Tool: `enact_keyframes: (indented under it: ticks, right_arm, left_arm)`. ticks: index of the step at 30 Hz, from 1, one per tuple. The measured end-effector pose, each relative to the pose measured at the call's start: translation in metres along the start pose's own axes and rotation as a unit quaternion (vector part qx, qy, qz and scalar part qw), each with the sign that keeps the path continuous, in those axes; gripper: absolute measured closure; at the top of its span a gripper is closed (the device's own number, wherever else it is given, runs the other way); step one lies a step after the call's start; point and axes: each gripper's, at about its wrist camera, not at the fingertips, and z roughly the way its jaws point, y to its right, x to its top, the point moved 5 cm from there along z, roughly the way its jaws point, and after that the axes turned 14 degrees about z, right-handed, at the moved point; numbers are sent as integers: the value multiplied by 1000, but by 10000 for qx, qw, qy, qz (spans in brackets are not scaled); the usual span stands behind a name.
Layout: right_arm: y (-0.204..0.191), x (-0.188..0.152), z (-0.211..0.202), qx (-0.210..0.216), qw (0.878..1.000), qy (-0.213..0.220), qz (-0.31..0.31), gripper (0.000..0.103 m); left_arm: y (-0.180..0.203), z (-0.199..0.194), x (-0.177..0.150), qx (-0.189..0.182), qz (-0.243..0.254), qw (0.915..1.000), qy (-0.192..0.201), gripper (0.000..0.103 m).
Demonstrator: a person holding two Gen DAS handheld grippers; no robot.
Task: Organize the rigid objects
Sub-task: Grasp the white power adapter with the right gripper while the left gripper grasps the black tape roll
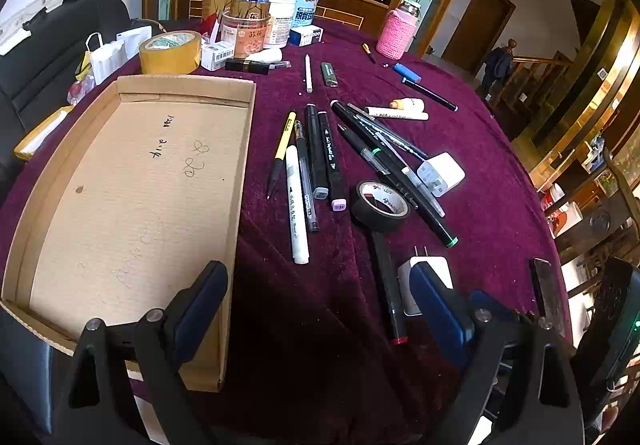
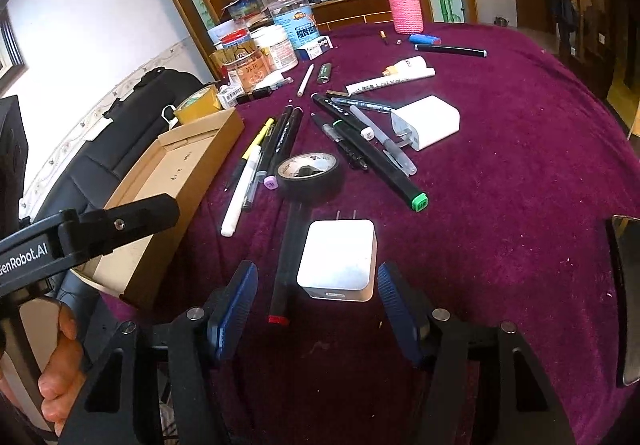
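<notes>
Pens and markers (image 1: 316, 157) lie scattered on the purple cloth beside an empty cardboard tray (image 1: 132, 181). A black tape roll (image 2: 310, 171) rests on a long red-capped marker (image 2: 286, 265). A white charger cube (image 2: 338, 259) sits between the fingers of my right gripper (image 2: 316, 271), which stands open; the right pad is close to the cube's side and the left pad is well clear beyond the marker. My left gripper (image 1: 318, 273) is open and holds nothing, its left finger over the tray's near corner. A second white charger (image 2: 426, 121) lies among the pens.
Jars, bottles and boxes (image 1: 264, 13) crowd the table's far side, with a yellow tape roll (image 1: 170, 51) and a pink knitted bottle (image 1: 396, 33). A dark phone (image 2: 626, 297) lies at the right edge. A black chair (image 1: 60, 41) stands left of the table.
</notes>
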Motion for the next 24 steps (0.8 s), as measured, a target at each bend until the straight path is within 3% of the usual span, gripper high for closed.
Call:
enact_keyframes:
  ticks: [7, 9, 15, 24]
  right_arm:
    - [1, 1, 3, -54, 10000, -32, 49, 39]
    - [3, 0, 8, -53, 9999, -98, 54, 42]
    - [11, 3, 22, -109, 9994, -255, 206, 44]
    - [12, 5, 29, -243, 9993, -230, 152, 45]
  left_arm:
    - [2, 4, 7, -20, 15, 10000, -82, 18]
    - [3, 10, 9, -91, -25, 9998, -161, 24]
    - [17, 31, 24, -294, 124, 9989, -353, 29]
    - [24, 54, 34, -215, 223, 9981, -539, 34]
